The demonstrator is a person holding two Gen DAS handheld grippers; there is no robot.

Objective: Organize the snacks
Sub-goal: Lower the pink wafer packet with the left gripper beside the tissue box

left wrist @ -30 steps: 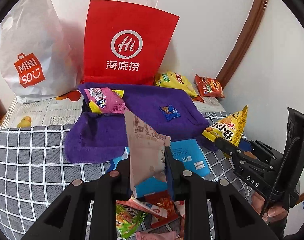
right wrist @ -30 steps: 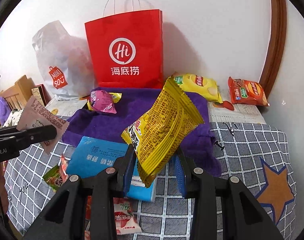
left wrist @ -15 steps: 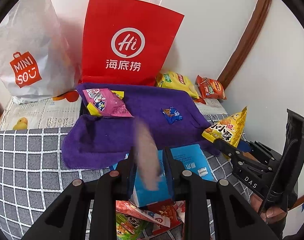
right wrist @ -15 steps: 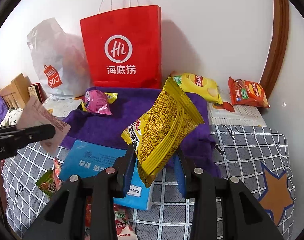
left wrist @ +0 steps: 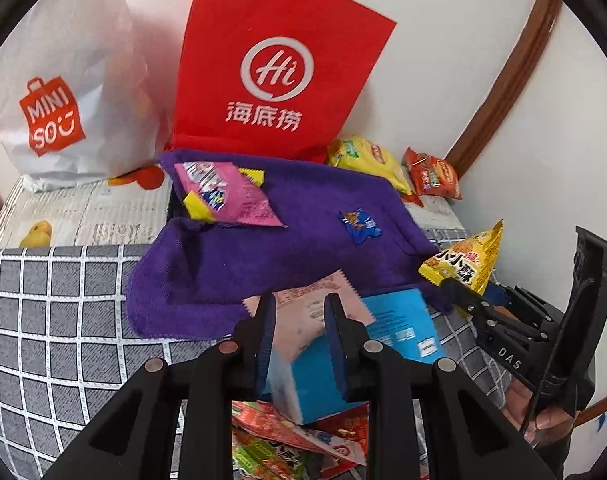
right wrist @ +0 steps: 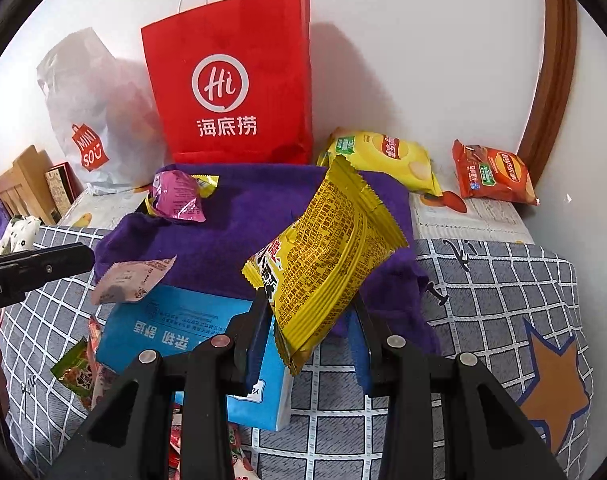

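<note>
Yellow snack packet (right wrist: pixel 327 268) held in the right gripper (right wrist: pixel 311 332), jaws clamped on its lower end; packet tilts up and away, printed back toward the camera, hanging over the near edge of the purple towel (right wrist: pixel 247 216). From the left wrist view the same packet (left wrist: pixel 465 262) shows its front beside the towel's right corner.

Pale pink packet (left wrist: pixel 311 312) sits between the left gripper's (left wrist: pixel 299 344) narrow jaws, which pinch its near end; it lies low, over the blue pouch (left wrist: pixel 399 320) and the towel's near edge. From the right wrist view it (right wrist: pixel 131 280) sticks out from the black finger at left.

On the towel: a pink packet (left wrist: pixel 231 196) with a yellow one under it near the far left corner, and a small blue wrapper (left wrist: pixel 359 222) lying apart to the right.

Behind the towel, a red paper bag (left wrist: pixel 271 72) stands against the wall, with a white plastic bag (left wrist: pixel 63 92) to its left. To its right lie a yellow chip bag (right wrist: pixel 387 160) and an orange chip bag (right wrist: pixel 491 176), well apart.

Loose packets (left wrist: pixel 287 440) piled on the grey checked cover (left wrist: pixel 55 320) beneath the left gripper.
</note>
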